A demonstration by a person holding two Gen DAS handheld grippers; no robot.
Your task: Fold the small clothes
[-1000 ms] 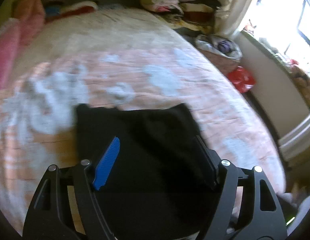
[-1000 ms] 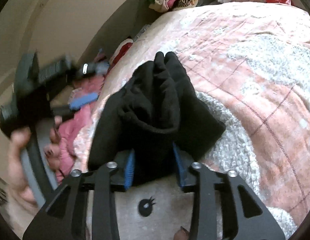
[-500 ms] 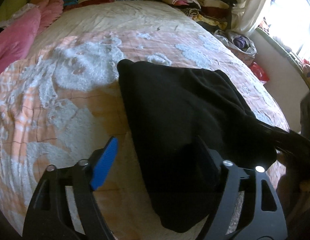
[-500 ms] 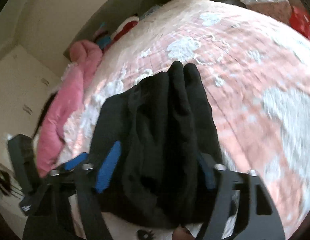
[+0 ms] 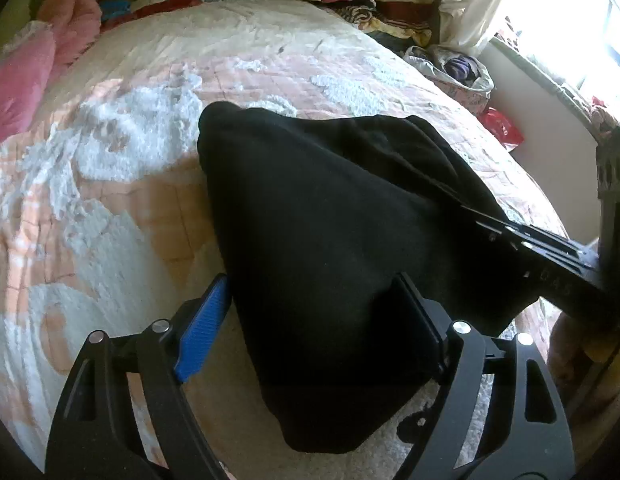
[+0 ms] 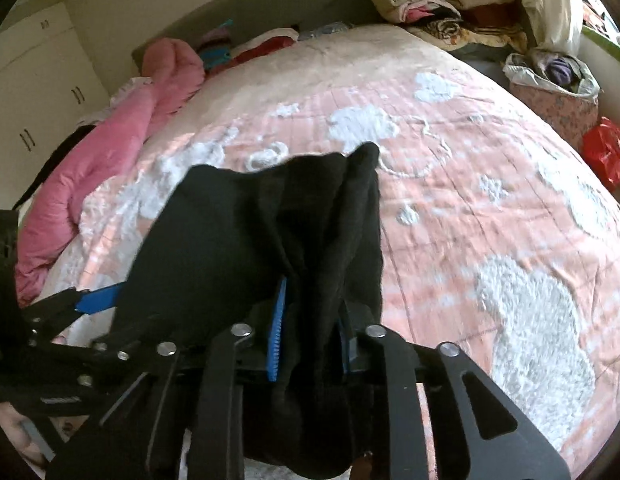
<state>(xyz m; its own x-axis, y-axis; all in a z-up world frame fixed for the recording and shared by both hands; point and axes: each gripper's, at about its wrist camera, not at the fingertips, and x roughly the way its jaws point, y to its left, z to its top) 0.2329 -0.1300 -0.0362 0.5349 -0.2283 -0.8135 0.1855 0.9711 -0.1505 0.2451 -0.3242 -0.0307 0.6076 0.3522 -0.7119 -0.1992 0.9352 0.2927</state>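
Black garment [image 5: 330, 240] swung flatter, lengthwise up bed, right gripper [image 6: 310, 344] closing on it, left gripper [image 5: 310, 320] wide

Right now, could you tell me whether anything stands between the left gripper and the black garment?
Nothing visible does. The black garment already lies between the left gripper's open fingers on the bedspread, and the right gripper is closing on its other end.

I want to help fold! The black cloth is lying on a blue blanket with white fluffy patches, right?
Not quite: the blanket under the black cloth is pink, not blue, with white fluffy patches. The right wrist view shows it clearly.
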